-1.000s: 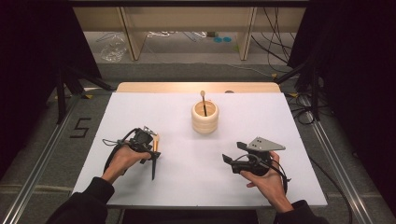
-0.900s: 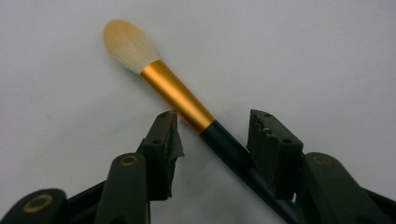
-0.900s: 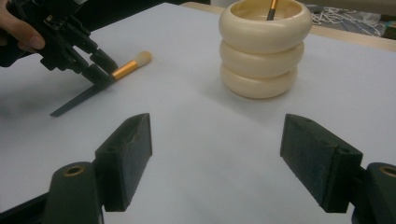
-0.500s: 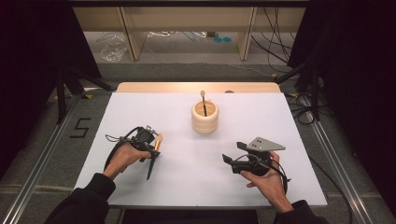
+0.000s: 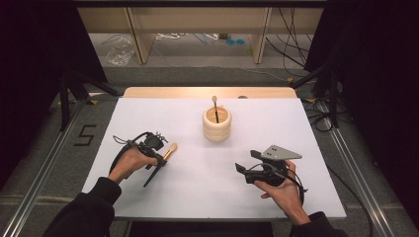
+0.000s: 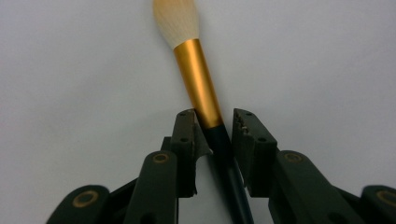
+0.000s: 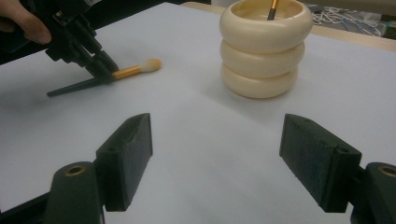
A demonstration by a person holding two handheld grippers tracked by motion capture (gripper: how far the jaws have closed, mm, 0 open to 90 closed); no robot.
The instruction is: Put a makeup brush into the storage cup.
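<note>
On the left half of the white tabletop (image 5: pixel 296 128), toward its near edge: the left gripper (image 5: pixel 160 159), held in the left hand (image 5: pixel 129 163), with jaws pointing down at a makeup brush with pale bristles, gold metal ferrule and black handle (image 5: pixel 165 157). Brush lying flat on the tabletop, bristle end toward the middle of the tabletop, handle tip toward the near edge. Jaws just been closing, now narrow, one on each side of the brush where gold ferrule meets black handle; in the left gripper view one pad close against the handle, the other with a thin gap, so a firm grip not possible to confirm. At the centre, a little toward the far edge: a cream ribbed round holder made like three stacked rings (image 5: pixel 217 124), upright, with a second brush of gold ferrule and dark handle (image 5: pixel 216 108) standing inside, leaning on the rim. Well apart from the first brush. On the right half, near the near edge: the right gripper (image 5: pixel 244 165) in the right hand (image 5: pixel 284 190), jaws wide apart with nothing between, pointing across the tabletop toward holder and left gripper. Grey three-cornered plate (image 5: pixel 276 152) on its top.
</note>
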